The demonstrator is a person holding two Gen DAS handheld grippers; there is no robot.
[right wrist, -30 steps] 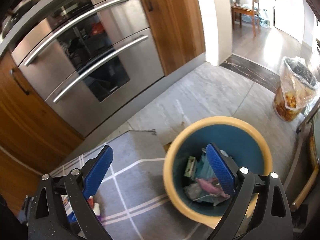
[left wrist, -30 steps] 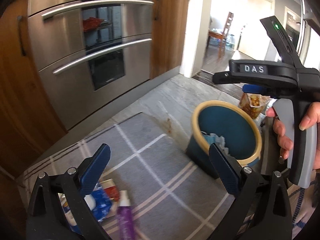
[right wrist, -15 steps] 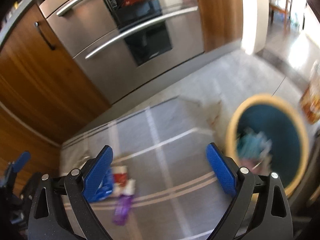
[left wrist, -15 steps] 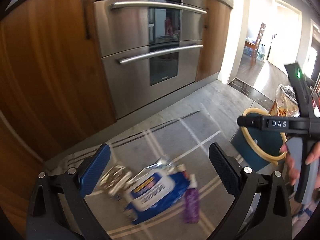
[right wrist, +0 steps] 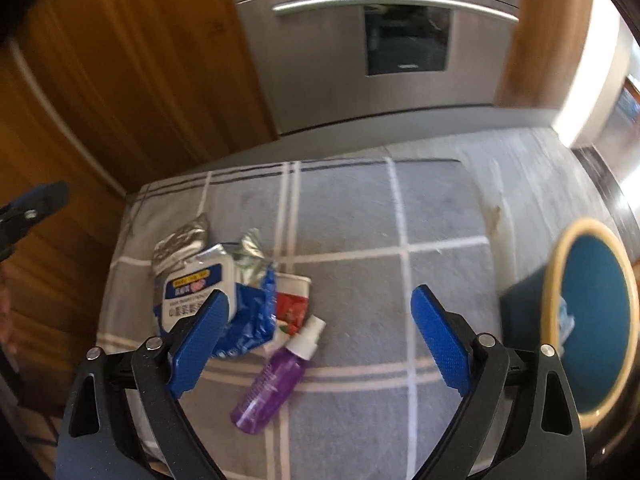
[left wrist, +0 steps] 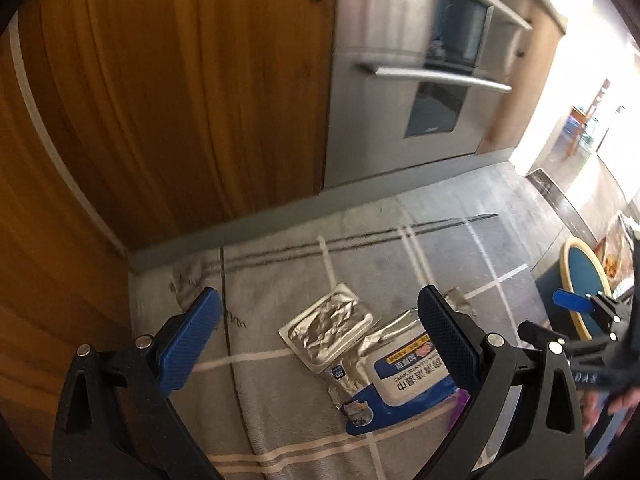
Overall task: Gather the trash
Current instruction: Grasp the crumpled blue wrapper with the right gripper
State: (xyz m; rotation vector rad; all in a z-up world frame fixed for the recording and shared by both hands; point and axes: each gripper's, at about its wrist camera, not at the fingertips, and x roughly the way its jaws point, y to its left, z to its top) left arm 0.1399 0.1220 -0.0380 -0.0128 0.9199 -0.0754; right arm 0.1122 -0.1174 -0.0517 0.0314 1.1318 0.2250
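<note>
Trash lies in a heap on the grey checked rug: a purple spray bottle, a blue and white wipes pack, a red and white cup and a crumpled foil tray. My right gripper hovers over the bottle and cup; its jaws are closing, with nothing pressed between them. My left gripper hangs open above the foil tray and wipes pack, touching neither. The blue bin with a yellow rim stands to the right and holds some trash.
Wooden cabinet doors and a steel oven rise just behind the rug. A bag of rubbish sits beyond the bin. Bare grey floor lies right of the rug. A hand holds the right gripper.
Both grippers have swung left, away from the bin, and now look down on the trash heap. The right gripper has sunk closer to the rug and its jaws have narrowed slightly.
</note>
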